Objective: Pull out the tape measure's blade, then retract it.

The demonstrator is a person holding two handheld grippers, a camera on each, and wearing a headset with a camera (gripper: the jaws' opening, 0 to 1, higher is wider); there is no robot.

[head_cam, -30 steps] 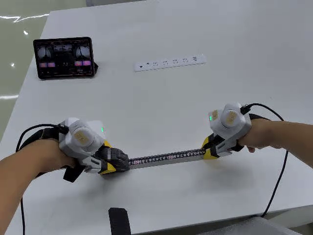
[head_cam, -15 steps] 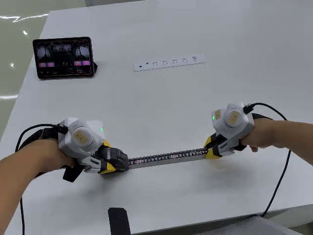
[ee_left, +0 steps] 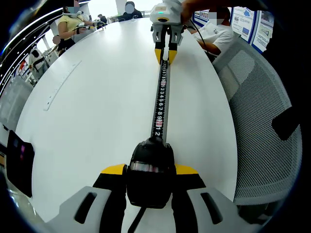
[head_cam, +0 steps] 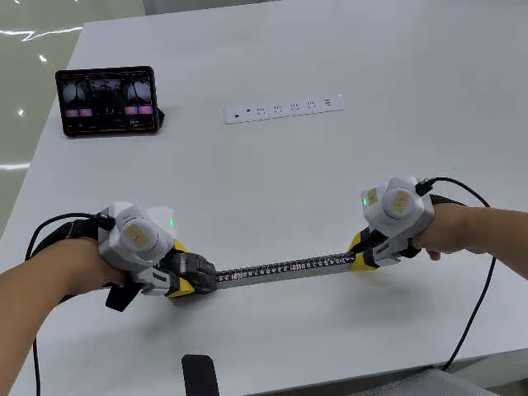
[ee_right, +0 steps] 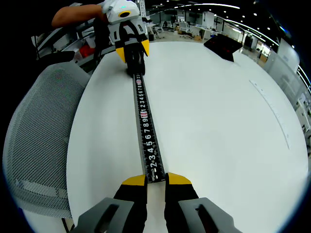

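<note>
The black tape measure case (head_cam: 196, 272) rests on the white table (head_cam: 272, 190) near the front edge, with my left gripper (head_cam: 188, 277) shut on it. In the left gripper view the case (ee_left: 150, 167) sits between the yellow-tipped fingers. The blade (head_cam: 285, 267) runs rightward, flat along the table, to my right gripper (head_cam: 356, 260), which is shut on the blade's end. In the right gripper view the numbered blade (ee_right: 145, 121) stretches from my right gripper (ee_right: 155, 180) to the case (ee_right: 136, 63).
A tablet (head_cam: 107, 101) stands at the back left and a white power strip (head_cam: 285, 107) lies at mid-back. A black cable (head_cam: 474, 305) hangs off the right front edge. A mesh chair (ee_left: 262, 121) is beside the table.
My right gripper has moved a little to the right and nearer, drawing more blade out. The left gripper and the case have stayed in place.
</note>
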